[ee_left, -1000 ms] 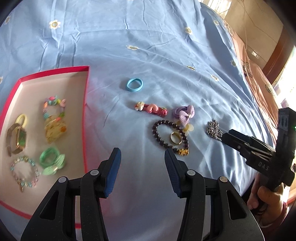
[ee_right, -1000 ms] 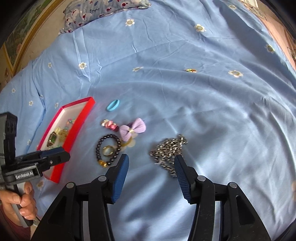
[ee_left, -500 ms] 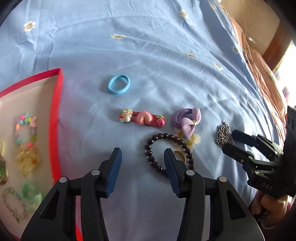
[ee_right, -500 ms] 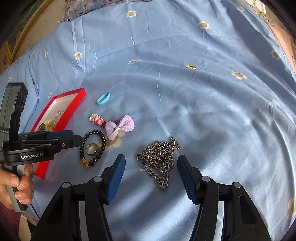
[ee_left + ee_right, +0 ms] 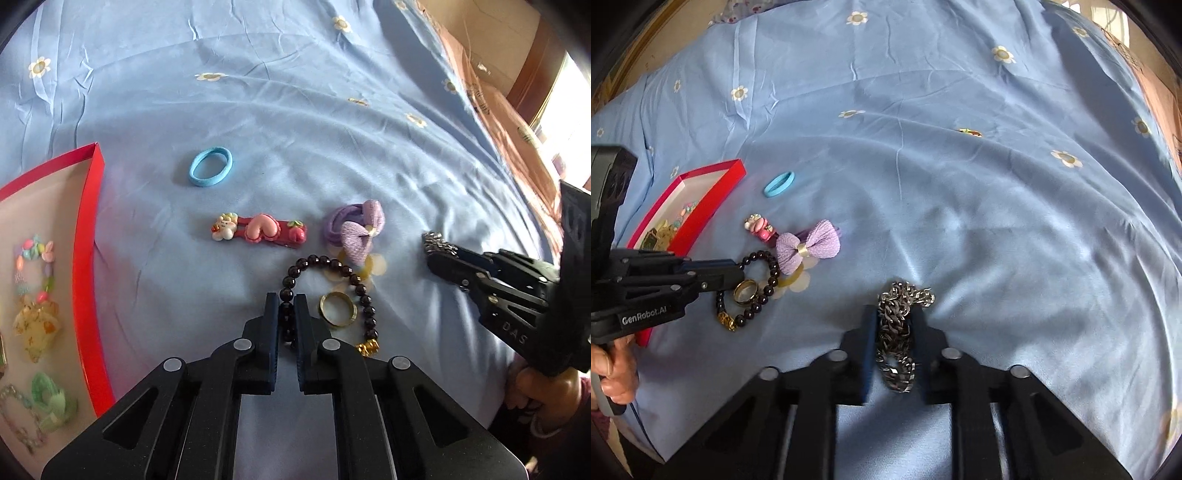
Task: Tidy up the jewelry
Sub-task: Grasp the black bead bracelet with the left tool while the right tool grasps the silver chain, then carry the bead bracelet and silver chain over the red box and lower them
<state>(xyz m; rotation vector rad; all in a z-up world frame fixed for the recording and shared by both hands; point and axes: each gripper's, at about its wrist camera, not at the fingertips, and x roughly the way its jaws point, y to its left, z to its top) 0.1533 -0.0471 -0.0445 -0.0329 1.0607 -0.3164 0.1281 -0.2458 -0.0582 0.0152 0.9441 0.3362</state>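
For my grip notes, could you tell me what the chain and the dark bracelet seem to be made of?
Chain: looks like metal, silvery grey with bright glints on interlocked links, bunched between the right gripper's jaws. Dark bracelet: glossy round beads, near-black, possibly stone, glass or plastic, with a gold-coloured charm; the left gripper pinches it.

A wrinkled light-blue bedsheet printed with small white daisies (image 5: 979,206) covers the whole surface beneath and ahead of both grippers. A patterned pillow with red and blue motifs (image 5: 746,6) lies at the far edge, ahead-left of the right gripper. A brown wooden panel (image 5: 532,77) stands ahead-right of the left gripper.
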